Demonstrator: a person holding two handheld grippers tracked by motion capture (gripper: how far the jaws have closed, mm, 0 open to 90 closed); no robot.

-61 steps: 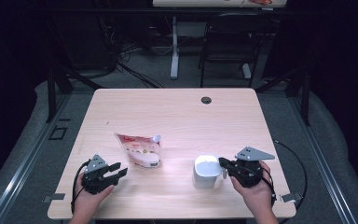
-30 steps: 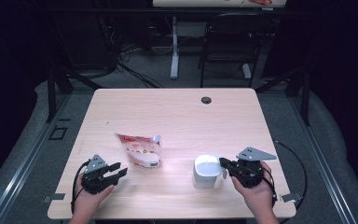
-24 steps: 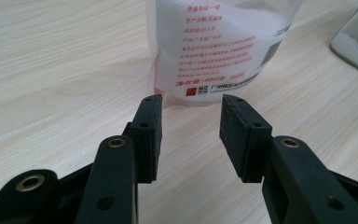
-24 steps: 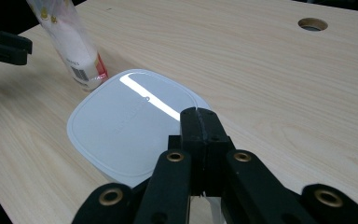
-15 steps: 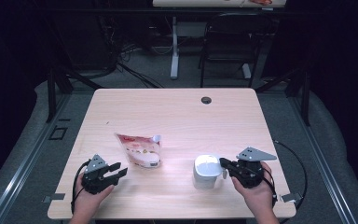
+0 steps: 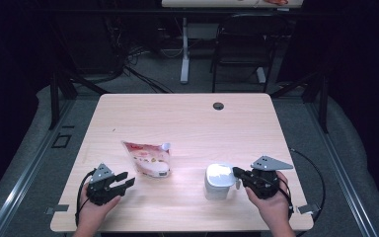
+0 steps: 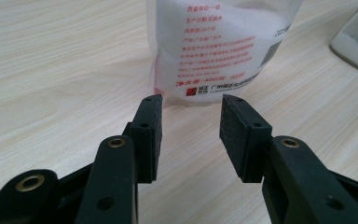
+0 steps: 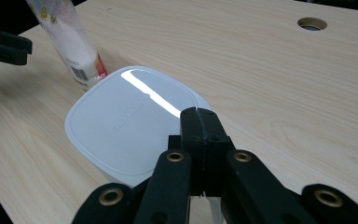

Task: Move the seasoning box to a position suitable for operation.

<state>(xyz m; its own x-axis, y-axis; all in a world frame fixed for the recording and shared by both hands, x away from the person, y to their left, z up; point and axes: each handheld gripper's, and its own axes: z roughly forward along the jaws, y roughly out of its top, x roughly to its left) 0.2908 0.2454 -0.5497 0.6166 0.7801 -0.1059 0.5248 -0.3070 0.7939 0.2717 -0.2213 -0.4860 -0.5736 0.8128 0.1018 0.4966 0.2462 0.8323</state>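
A white and red stand-up pouch (image 6: 147,159) lies on the wooden table (image 6: 187,123), its printed bottom end (image 7: 216,51) facing my left gripper (image 6: 123,182). That gripper (image 7: 191,105) is open, a short way in front of the pouch and not touching it. A white lidded container (image 6: 219,180) stands right of the pouch. My right gripper (image 6: 237,173) is at its right upper edge. In the right gripper view the jaws of that gripper (image 8: 199,114) are pressed together above the glossy lid (image 8: 130,121); nothing shows between them.
A round cable hole (image 6: 218,105) is set in the far part of the table. The pouch (image 8: 72,42) and my left gripper (image 8: 2,44) lie beyond the container. A chair and desk legs stand on the floor behind the table.
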